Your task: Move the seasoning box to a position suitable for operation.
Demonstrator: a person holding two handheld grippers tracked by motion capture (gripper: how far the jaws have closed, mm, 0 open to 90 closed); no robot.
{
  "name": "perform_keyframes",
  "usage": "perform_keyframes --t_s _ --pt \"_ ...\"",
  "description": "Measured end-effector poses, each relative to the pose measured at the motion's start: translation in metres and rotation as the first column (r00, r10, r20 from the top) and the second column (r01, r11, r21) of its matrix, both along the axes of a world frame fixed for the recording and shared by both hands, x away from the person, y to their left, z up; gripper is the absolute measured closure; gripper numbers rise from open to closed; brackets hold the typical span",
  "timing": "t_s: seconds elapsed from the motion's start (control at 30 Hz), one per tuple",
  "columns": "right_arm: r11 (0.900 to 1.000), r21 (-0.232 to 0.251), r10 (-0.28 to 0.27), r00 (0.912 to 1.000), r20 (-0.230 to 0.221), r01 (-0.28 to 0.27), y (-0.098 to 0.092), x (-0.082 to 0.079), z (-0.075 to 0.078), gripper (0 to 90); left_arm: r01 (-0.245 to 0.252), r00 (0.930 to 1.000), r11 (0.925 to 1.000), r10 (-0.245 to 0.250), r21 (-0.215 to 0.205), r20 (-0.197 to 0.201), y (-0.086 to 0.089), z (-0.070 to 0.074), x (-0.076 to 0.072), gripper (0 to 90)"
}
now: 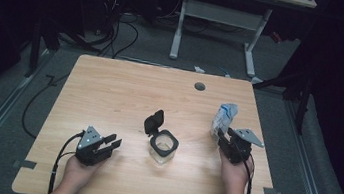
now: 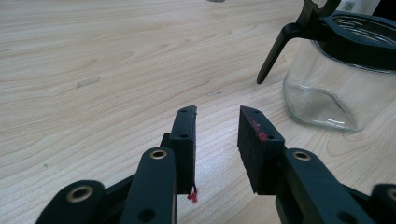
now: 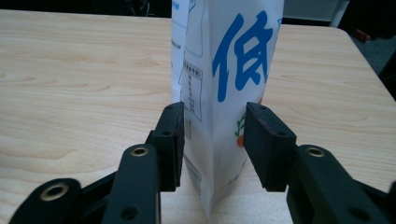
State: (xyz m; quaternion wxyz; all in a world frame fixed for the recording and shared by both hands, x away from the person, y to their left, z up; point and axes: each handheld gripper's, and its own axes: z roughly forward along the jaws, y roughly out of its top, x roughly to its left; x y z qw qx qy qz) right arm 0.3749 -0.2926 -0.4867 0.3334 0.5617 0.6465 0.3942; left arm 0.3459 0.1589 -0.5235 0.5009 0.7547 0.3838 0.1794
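Left tongs: yours at the left of the worktop, resting low with the tips toward the jar. The jaws stand partly apart with nothing between them, which reads as waiting, not gripping.

Jar: one clear glass jar with a black rim, upright at the middle of the worktop, near the front edge. In the left gripper view it sits just ahead and to the right of your left tongs, near but apart. It looks empty, so far as the glass shows.

Lid: one black hinged lid, swung up and back on the jar's left-rear side. The mouth is open, probably so that something can be poured in.

Bag: one white paper bag with blue print, standing upright at the right side of the worktop, well apart from the jar. Its top is crumpled.

Right tongs: yours, set around the lower part of the bag. In the right gripper view the bag stands between the jaws; the left pad is at or against the paper, the right pad shows a gap. The jaws stand wide and do not clamp. The bag appears to stand on its own base.

Count: two tongs, one jar, one lid, one bag, one worktop.

Likely next: close on the bag before you carry it to the jar.
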Motion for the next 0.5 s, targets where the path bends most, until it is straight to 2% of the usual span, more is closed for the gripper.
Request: perform_keyframes --t_s 0.13,0.2,0.37,0.5 --pt "1.0 -0.004 -0.019 0.9998 0.001 0.019 0.0007 0.0023 0.001 56.2 0.0 1.0 1.0 0.0 -0.001 0.001 -0.0005 -0.0003 -0.0001 67.8" --pt "1.0 0.003 -0.018 0.9997 -0.018 0.018 0.0003 0.0041 -0.0016 59.4 0.0 1.0 1.0 0.0 -0.001 0.001 -0.0005 -0.0002 -0.0002 67.8" --pt "0.999 -0.021 -0.025 0.9997 0.002 0.025 0.0012 0.0031 -0.0018 63.7 -0.002 1.0 1.0 0.002 -0.002 -0.002 -0.0002 -0.0007 0.0 67.8" --pt "1.0 -0.016 -0.023 0.9997 0.013 0.023 0.0009 0.003 -0.001 63.6 -0.001 1.0 1.0 0.001 -0.001 -0.003 -0.0002 -0.0007 -0.0001 67.8"
